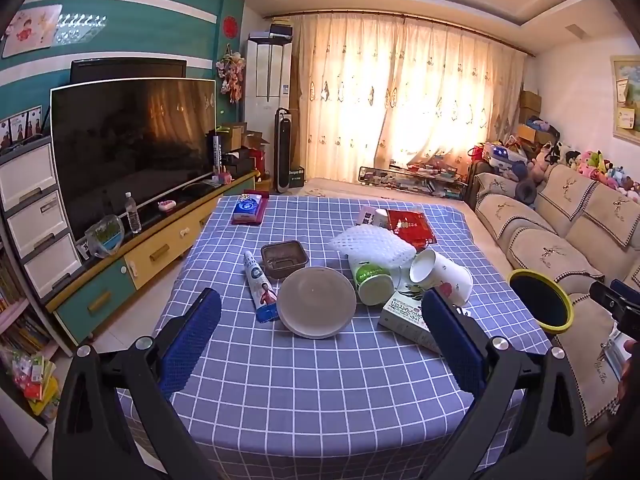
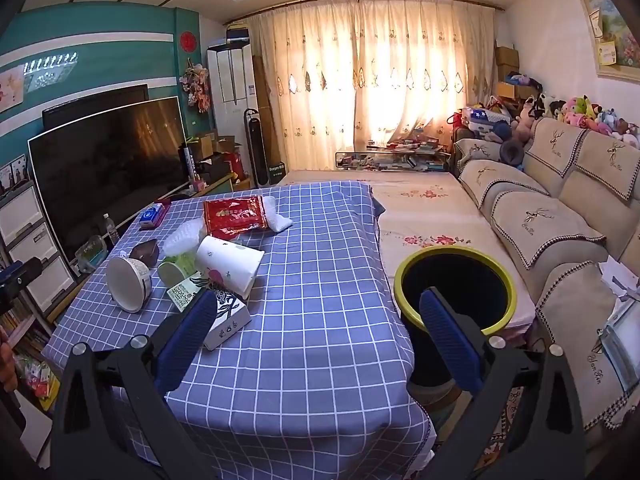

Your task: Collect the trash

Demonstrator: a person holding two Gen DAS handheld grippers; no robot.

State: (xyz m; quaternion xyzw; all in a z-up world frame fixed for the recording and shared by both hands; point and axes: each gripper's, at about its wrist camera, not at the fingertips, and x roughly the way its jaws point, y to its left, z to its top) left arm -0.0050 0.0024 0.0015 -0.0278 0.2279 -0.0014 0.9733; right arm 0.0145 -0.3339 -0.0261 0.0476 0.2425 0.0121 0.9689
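Trash lies on the blue checked tablecloth: a toothpaste tube, a brown tray, a white bowl tipped on its side, a green-and-white cup, a fallen paper cup, white foam netting, a carton and a red packet. My left gripper hangs open in front of the bowl, holding nothing. My right gripper is open too, between the carton and the yellow-rimmed black bin, which stands beside the table's right edge.
A tissue pack sits at the table's far left corner. A TV on a low cabinet runs along the left. A beige sofa lines the right, behind the bin. A floral-covered bench extends beyond the table.
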